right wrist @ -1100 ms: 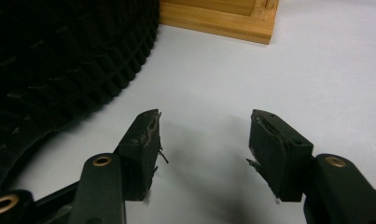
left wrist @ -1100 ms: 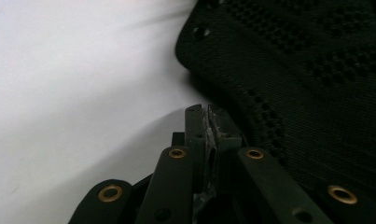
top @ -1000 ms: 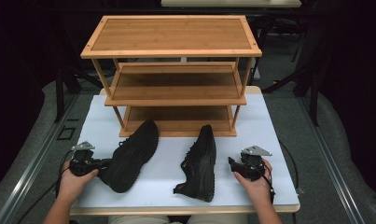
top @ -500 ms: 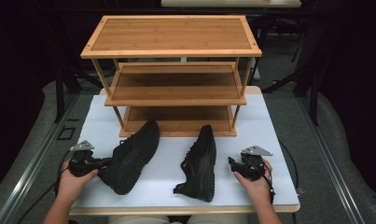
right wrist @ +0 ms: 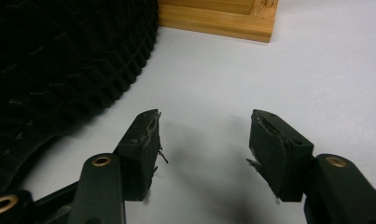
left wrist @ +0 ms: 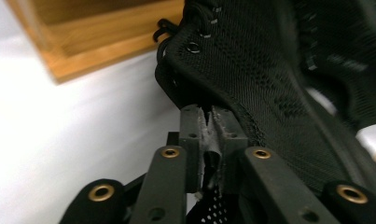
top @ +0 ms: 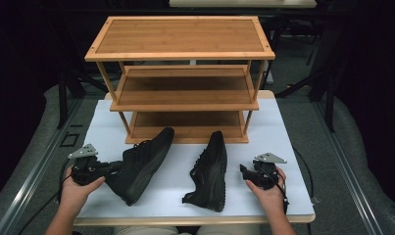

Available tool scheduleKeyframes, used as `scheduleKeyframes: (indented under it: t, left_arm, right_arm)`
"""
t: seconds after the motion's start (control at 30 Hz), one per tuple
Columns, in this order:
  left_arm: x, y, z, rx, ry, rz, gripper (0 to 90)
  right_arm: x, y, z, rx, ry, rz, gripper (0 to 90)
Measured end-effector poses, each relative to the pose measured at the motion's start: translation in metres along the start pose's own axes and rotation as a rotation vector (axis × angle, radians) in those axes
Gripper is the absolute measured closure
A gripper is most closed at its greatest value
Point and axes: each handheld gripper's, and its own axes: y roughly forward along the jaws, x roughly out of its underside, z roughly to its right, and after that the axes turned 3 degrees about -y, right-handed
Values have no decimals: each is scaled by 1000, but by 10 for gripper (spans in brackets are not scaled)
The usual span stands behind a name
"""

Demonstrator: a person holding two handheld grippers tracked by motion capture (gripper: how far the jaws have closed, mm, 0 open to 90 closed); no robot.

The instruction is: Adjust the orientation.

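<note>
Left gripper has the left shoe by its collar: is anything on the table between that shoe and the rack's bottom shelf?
Nothing visible. The left shoe points toe-first at the bottom shelf, with bare table between; the other shoe lies off to its right.

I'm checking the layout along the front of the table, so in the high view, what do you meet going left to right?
left gripper → left shoe → right shoe → right gripper
</note>
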Motion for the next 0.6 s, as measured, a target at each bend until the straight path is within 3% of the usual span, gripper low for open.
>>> scheduleKeyframes:
  t: [0.07,0.13,0.2,0.5,0.6]
  left_arm:
    - [-2,0,5,2,0,16,798]
    - [-6,-2,11,9,3,32,687]
    - [-9,-3,21,31,-7,71,634]
    - [-9,15,40,26,-31,36,489]
    - [-9,21,47,41,-65,41,451]
  right_arm:
    - [0,0,0,-1,0,1,424]
    - [0,0,0,-2,2,1,424]
    - [0,0,0,-2,2,0,424]
    - [0,0,-1,-4,4,0,424]
    - [0,0,-1,-3,8,1,424]
